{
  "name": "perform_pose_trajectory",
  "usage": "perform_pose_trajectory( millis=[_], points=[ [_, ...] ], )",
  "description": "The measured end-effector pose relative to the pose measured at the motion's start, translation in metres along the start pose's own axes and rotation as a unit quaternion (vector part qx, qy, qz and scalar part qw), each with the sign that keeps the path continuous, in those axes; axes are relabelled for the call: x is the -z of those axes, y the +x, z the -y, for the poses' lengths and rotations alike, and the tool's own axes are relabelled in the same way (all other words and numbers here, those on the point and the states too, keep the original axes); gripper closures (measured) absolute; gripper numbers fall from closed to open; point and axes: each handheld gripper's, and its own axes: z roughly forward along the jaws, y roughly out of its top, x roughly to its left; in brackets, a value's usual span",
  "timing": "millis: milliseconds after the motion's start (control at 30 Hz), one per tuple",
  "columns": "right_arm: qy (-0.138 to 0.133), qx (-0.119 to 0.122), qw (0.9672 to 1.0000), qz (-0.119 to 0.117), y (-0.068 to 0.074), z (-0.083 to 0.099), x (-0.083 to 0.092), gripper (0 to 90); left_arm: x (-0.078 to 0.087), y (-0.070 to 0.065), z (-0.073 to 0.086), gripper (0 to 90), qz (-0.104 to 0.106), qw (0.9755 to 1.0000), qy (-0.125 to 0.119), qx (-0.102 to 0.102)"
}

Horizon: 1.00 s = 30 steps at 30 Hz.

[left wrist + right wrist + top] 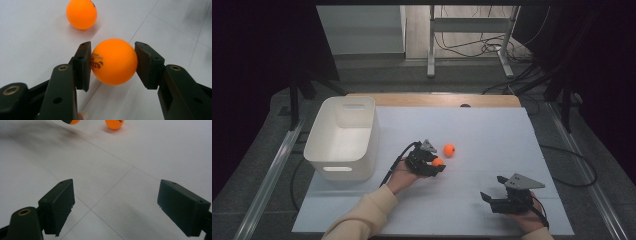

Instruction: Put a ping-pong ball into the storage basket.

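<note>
Two small round orange plastic balls lie near the middle of the high view. One held orange ball (114,61) sits pinched between the pads of the left gripper (435,163), black print on its left face in the left gripper view; being round, it has no long axis. A second, loose orange ball (449,149) rests on the white table sheet (492,135) just up and right. One white rectangular plastic bin (343,137) at left centre holds nothing visible. At lower right, the right gripper (493,188) is spread wide, holding nothing.
</note>
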Motion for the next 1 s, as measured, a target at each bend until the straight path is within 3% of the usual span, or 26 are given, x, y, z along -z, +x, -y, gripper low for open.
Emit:
perform_pose_trajectory(
  millis=[1000],
  points=[
    [0.005, 0.005, 1.0000, 0.001, 0.001, 0.000, -0.001, 15.5, 0.016, -0.007, -0.006, 50.3, 0.003, 0.9996, -0.025, -0.012]
  ],
)
